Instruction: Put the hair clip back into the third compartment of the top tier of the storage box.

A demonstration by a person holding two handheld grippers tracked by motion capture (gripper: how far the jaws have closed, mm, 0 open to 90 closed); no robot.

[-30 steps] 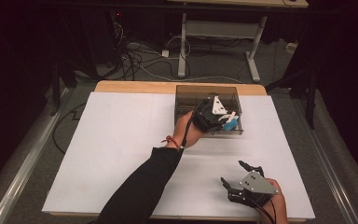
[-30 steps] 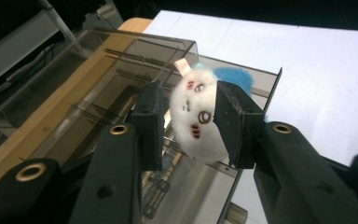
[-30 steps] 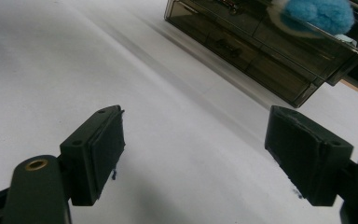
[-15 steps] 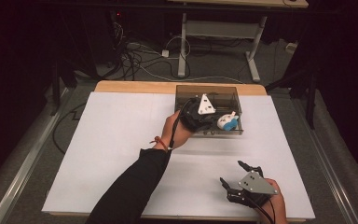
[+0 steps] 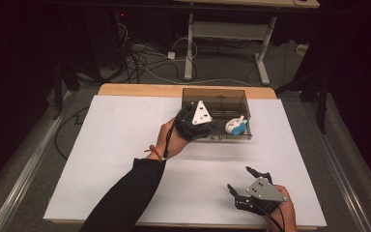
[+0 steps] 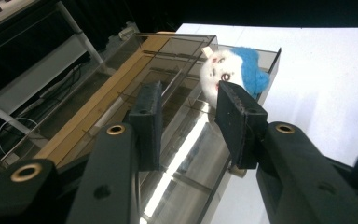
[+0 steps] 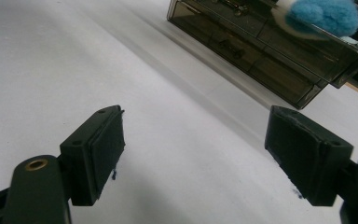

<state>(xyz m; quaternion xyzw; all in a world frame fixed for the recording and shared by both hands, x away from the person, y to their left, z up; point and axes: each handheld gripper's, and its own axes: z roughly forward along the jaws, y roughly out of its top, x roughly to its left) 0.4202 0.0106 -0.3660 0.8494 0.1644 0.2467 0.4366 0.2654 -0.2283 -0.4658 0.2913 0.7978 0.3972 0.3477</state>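
A smoky clear plastic box (image 5: 215,92) stands at the back of the white table (image 5: 121,145). A small white and blue plush toy (image 5: 235,126) lies in the box's right end, also seen in the left gripper view (image 6: 235,70) and the right gripper view (image 7: 326,16). My left gripper (image 5: 208,126) hovers over the left part of the box (image 6: 177,39). Its jaws (image 6: 189,93) have just been opening, with nothing between them, and the toy lies beyond the right pad. My right gripper (image 5: 239,178) rests near the front edge, open and empty (image 7: 196,121).
The box (image 7: 261,51) has small drawers along its front face. A bare wooden strip (image 5: 140,90) runs behind the white sheet. Cables (image 5: 140,63) and a desk frame (image 5: 222,34) lie on the floor beyond the table. Metal rails flank both table sides.
My left gripper has moved left along the box, away from the plush toy, which now lies apart from it in the right end. The right gripper has kept still.
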